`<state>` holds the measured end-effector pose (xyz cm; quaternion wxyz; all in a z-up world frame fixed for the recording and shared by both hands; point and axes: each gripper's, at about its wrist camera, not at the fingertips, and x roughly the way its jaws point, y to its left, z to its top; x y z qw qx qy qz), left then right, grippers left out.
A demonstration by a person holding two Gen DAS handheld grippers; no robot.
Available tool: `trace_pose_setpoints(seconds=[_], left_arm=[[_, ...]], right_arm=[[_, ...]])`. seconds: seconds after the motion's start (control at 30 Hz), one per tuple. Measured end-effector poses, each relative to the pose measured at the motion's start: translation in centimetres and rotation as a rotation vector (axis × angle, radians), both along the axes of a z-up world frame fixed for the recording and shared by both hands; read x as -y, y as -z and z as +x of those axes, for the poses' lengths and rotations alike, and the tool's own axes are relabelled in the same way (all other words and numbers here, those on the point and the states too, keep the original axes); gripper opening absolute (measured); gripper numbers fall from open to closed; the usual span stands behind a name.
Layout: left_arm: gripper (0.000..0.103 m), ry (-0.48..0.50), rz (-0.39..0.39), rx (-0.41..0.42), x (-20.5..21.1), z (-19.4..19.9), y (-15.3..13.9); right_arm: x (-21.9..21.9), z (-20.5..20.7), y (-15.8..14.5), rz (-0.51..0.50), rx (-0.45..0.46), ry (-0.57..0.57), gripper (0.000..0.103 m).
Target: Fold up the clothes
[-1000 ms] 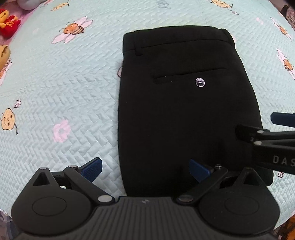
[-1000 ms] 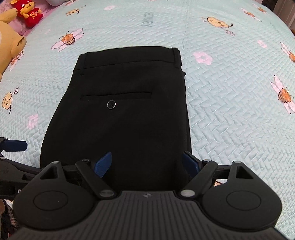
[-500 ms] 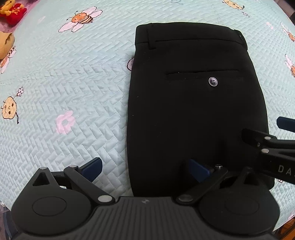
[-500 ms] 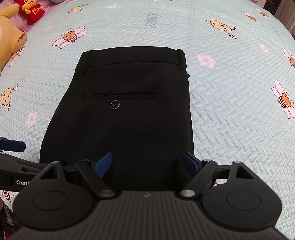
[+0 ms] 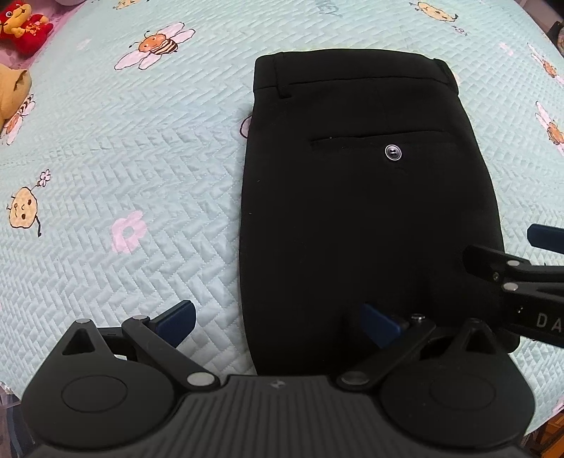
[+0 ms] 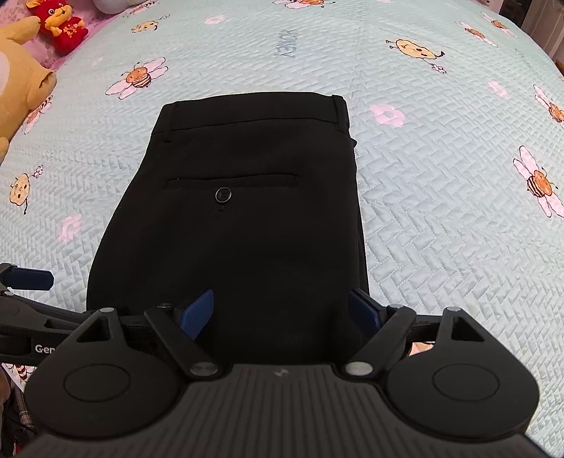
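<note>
The black trousers (image 6: 243, 225) lie flat on the quilted bedspread (image 6: 440, 218) as a compact rectangle, waistband at the far end, the back pocket and its button (image 6: 223, 195) facing up; the right edge shows stacked layers, so I judge them already folded at least once; whether another fold is wanted or this is the finished packet, I cannot settle from here. My left gripper (image 5: 278, 319) hangs over the near left corner, its jaws wide, one pad over the quilt and one over the cloth, gripping nothing; my right gripper (image 6: 282, 310) sits at the near edge, jaws wide too, straddling the right half of the cloth. If a further fold is due, I would take the near corners evenly, both layers together, and carry them level so the edges meet the waistband squarely; slack on one side would skew it. Plush toys (image 6: 60, 24) sit well apart at the far left.
</note>
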<state>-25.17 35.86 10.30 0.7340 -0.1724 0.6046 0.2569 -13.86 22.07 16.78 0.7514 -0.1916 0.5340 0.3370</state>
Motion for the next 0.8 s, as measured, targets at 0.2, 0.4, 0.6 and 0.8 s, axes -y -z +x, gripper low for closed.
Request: trace_pose_setpoints(seconds=[0.2,0.4,0.6,0.8], left_arm=[[0.103,-0.004,0.006,0.017,0.1,-0.2,-0.2],[0.103,-0.002,0.024,0.016,0.5,-0.5,-0.5],[0.103,-0.010,0.033,0.012,0.9,-0.8,-0.1],[0.103,-0.015,0.053,0.023,2.0,-1.1,-0.2]], right_arm=[[-0.1,-0.1,0.0,-0.001,0.005,-0.003,0.083],[0.3,-0.2,0.0,0.006,0.002,0.001,0.083],[1.0,-0.5,-0.1,0.033,-0.020,-0.001,0.083],[2.4,-0.8,-0.2,0.076,-0.049,0.003,0.083]])
